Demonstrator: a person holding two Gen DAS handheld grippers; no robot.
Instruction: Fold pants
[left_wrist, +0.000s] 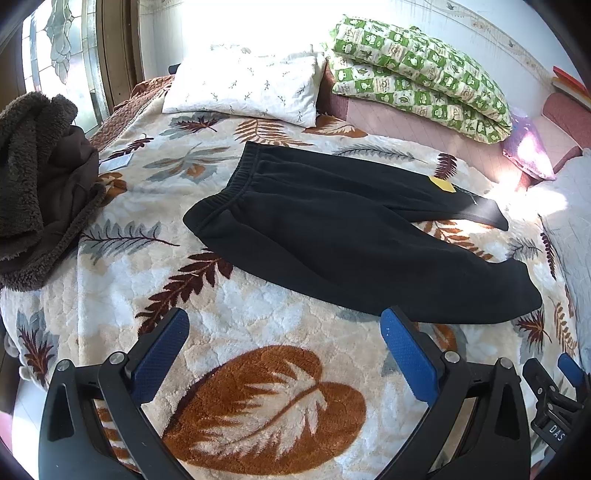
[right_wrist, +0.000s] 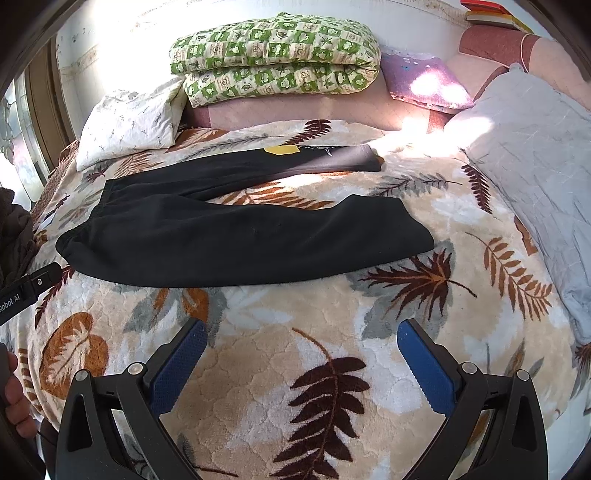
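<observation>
Black fleece pants (left_wrist: 332, 229) lie unfolded, legs splayed apart, on the leaf-print blanket (left_wrist: 258, 387), waistband toward the white pillow (left_wrist: 247, 88), while the left gripper (left_wrist: 284, 332) and right gripper (right_wrist: 301, 343) hover short of them, jaws spread, grasping nothing.

The brown fleece (left_wrist: 33, 177), left of the pants (left_wrist: 332, 236), runs off the picture's edge. Above the pants, glare washes out the wall, and the yellow tag (left_wrist: 442, 184) on the far leg is too small to read. The grey quilt (right_wrist: 546, 192) right of the pants is cut off, perhaps half hidden.
</observation>
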